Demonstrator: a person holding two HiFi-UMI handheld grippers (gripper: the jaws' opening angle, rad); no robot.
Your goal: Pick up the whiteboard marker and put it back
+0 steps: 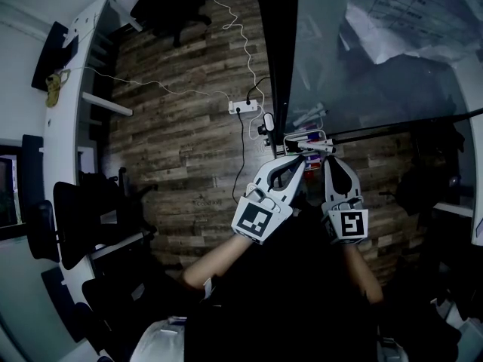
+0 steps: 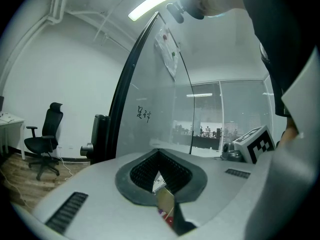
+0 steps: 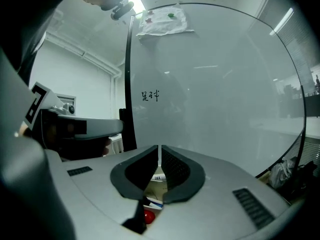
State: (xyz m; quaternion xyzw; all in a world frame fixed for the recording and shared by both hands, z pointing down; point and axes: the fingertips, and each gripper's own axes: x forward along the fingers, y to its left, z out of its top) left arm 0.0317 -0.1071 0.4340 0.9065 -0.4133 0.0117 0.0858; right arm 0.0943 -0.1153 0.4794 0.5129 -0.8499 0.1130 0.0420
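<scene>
Left gripper (image 2: 159, 153): your pads are pressed together, nothing between them.
Right gripper (image 3: 159, 156): your pads are nearly together with a thin slit; can't tell if they're pinching anything.
Whiteboard marker (image 1: 315, 148): lies at the whiteboard's (image 3: 215, 84) bottom edge, just beyond both tips.

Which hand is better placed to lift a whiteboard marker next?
Right, likely. The right gripper shows a narrow slit between its jaws, directly over the markers; whether it already grips one is unclear. The left gripper has its jaw tips touching, so it would need opening first.
</scene>
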